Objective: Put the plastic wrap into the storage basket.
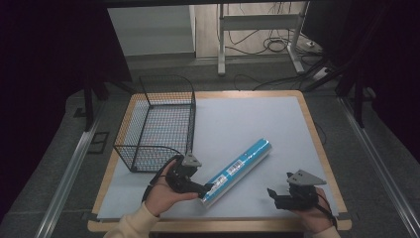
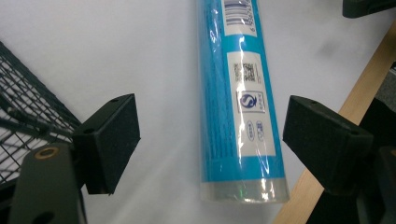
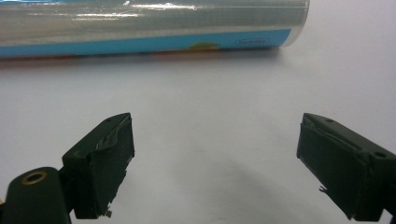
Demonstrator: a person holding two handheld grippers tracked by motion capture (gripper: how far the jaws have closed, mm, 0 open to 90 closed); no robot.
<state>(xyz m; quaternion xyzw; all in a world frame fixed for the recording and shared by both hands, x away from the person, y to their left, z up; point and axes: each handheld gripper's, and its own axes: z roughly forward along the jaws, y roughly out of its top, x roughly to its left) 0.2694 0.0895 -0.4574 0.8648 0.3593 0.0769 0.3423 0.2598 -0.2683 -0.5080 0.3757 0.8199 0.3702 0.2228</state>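
Blue roll [image 1: 238,170] near front table edge [image 1: 218,225], between wide-apart left gripper [image 2: 210,140] pads.

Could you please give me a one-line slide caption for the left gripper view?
Left gripper, jaws open, straddles the near end of the blue roll lying on the grey mat, beside the wire basket.

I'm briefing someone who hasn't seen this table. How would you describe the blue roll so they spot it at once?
On the pale grey mat covering the wooden table, look right of the black wire basket. The blue roll lies flat there, slanting from near the left gripper up toward the mat's middle. It is the one bright blue, glossy cylinder, with white printed labels along its side.
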